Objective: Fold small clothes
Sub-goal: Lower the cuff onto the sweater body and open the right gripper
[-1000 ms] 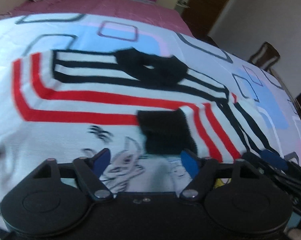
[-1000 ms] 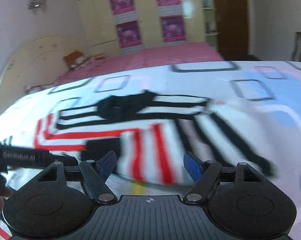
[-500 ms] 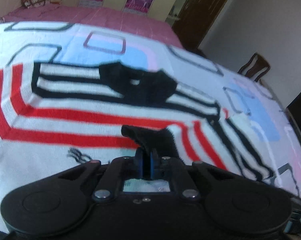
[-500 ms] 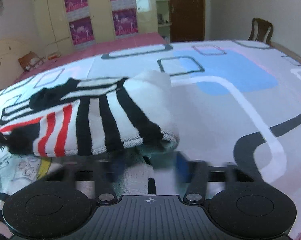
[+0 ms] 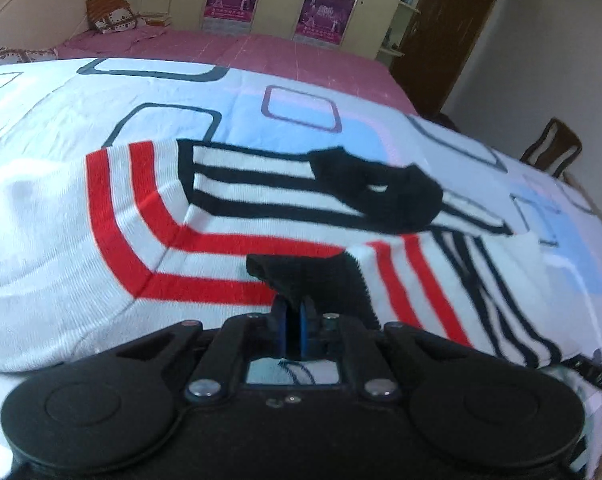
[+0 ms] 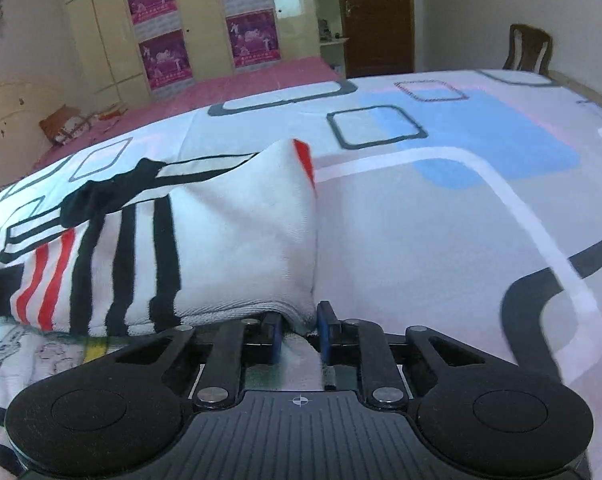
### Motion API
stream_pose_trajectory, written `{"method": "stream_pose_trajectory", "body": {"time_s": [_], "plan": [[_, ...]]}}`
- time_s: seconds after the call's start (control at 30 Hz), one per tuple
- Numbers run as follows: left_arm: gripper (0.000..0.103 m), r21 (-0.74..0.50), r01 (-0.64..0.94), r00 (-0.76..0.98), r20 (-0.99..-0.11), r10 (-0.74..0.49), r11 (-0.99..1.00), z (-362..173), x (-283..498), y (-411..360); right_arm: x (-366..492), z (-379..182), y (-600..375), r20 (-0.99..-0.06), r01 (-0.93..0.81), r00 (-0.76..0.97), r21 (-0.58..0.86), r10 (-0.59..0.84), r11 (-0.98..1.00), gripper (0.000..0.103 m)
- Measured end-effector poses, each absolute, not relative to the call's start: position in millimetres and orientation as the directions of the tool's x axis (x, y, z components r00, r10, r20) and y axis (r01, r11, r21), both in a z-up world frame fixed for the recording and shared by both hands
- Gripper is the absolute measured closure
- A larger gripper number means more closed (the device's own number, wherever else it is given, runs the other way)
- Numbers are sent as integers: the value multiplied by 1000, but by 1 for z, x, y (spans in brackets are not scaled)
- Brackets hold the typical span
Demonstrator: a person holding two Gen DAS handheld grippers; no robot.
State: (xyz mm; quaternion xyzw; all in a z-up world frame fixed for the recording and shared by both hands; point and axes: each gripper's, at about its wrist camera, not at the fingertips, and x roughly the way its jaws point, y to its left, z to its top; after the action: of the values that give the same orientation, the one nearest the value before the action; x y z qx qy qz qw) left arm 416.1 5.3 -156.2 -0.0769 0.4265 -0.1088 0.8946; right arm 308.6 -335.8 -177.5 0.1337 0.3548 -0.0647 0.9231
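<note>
Both grippers, left (image 5: 293, 330) and right (image 6: 299, 334), pinch the striped sweater (image 5: 229, 216) lying on a patterned bedspread (image 6: 441, 216) beside a pink bed (image 5: 237, 46).

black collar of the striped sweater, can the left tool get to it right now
Probably not as things stand: the left tool is shut on the sweater's black cuff. The black collar lies uncovered just beyond, so the path looks free once it lets go.
</note>
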Motion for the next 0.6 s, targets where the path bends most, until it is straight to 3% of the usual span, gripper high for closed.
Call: {"method": "stream_pose_trajectory", "body": {"time_s": [0.23, 0.3, 0.33, 0.4, 0.43, 0.6], "plan": [[96, -189, 131, 603, -764, -230, 973, -163, 415, 5, 303, -177, -341, -701, 194, 713, 213, 12, 958, 86], [85, -152, 119, 618, -762, -193, 981, -157, 412, 4, 298, -170, -345, -704, 176, 710, 221, 32, 959, 86], [80, -141, 113, 632, -754, -180, 984, -152, 409, 5, 293, -165, -347, -696, 168, 717, 223, 36, 960, 83], [75, -133, 101, 660, -732, -167, 986, -143, 404, 8, 287, -156, -353, -673, 168, 739, 237, 36, 957, 64], [74, -132, 101, 670, -724, -165, 986, -139, 402, 9, 287, -151, -356, -661, 168, 750, 243, 37, 955, 48], [74, -132, 177, 686, -694, -218, 975, -127, 401, -9, 320, -143, -366, -639, 156, 768, 250, 42, 956, 47]]}}
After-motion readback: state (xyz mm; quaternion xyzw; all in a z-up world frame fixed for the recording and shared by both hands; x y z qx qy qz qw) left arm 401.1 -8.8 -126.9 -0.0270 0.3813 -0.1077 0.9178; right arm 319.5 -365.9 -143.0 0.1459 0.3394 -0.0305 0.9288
